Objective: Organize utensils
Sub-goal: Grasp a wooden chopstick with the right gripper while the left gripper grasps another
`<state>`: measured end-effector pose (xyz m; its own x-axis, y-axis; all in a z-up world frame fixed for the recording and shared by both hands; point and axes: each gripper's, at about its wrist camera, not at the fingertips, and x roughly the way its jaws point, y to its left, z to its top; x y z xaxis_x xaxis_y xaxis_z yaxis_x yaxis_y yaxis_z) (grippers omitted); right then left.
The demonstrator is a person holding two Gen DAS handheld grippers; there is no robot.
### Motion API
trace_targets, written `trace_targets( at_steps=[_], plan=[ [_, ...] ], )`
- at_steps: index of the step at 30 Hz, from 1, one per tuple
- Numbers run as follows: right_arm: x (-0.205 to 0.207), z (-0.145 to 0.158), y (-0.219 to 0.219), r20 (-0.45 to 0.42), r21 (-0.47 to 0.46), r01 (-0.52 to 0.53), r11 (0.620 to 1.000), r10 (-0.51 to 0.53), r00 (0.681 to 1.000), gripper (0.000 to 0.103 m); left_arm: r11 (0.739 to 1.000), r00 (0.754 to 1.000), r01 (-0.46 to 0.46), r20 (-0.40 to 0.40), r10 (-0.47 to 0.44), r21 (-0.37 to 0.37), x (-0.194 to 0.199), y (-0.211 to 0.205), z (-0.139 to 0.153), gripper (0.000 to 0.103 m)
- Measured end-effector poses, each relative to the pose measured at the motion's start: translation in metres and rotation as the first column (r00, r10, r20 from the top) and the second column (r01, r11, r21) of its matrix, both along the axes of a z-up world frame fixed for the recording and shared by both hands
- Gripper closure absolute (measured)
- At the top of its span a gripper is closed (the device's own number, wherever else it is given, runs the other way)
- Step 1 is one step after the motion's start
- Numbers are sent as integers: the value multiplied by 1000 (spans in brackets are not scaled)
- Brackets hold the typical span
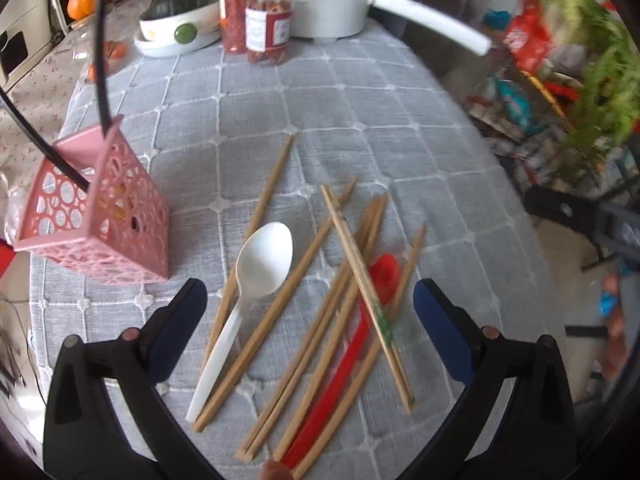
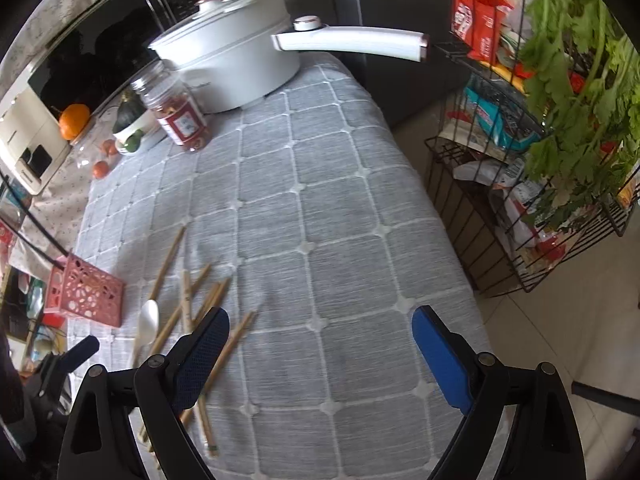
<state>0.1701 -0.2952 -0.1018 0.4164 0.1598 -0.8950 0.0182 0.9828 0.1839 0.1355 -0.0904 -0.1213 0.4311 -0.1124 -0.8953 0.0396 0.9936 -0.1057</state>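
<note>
Several wooden chopsticks [image 1: 276, 312] lie scattered on the grey quilted tablecloth [image 1: 320, 112], mixed with a white plastic spoon [image 1: 256, 276] and a red plastic spoon [image 1: 360, 328] partly buried under them. A pink perforated holder [image 1: 108, 216] stands to their left. My left gripper [image 1: 310, 292] hovers open right over the pile, holding nothing. In the right wrist view the chopsticks [image 2: 188, 312], white spoon [image 2: 148, 320] and pink holder [image 2: 86, 292] sit at the lower left; my right gripper [image 2: 320, 320] is open above bare cloth to their right.
At the back stand a white lidded pot [image 2: 228, 64] with a long handle, a red-labelled jar [image 2: 176, 112], a bowl holding a dark squash [image 1: 176, 20] and an orange fruit [image 2: 74, 120]. A wire rack [image 2: 520, 200] with packets and greens stands past the table's right edge.
</note>
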Motion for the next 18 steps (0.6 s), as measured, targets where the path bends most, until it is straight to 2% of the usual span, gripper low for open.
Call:
trace_targets(
  at_steps=[5,6,8,10,12,14,18],
  plan=[
    [7,-12,-19,-38,9,31,999,-30,999,9,997,999,-49,-22,48,-51,24,-13,-12,1],
    [8,-15,-22,-45,8,36,999,-36,998,9,997,999,-42,-30,40,-62,29,-16,-15,5],
    [10,-18,-26,-55,2,46,999,-46,997,9,997,999,-27,-47,24,-76,36,-21,-20,15],
    [12,-20,-29,-61,4,50,999,-50,997,9,997,998,-11,-69,5,-82,41,-26,-25,33],
    [14,-21,-31,-66,14,51,999,-50,997,9,997,995,-2,-97,-6,-83,44,-29,-31,47],
    [14,-22,-31,-68,19,52,998,-50,996,9,999,996,-1,-86,-3,-55,45,-31,-30,52],
    [16,-25,-30,-80,35,46,998,-43,996,9,1000,996,7,-84,-9,-30,46,-29,-30,86]
  ],
)
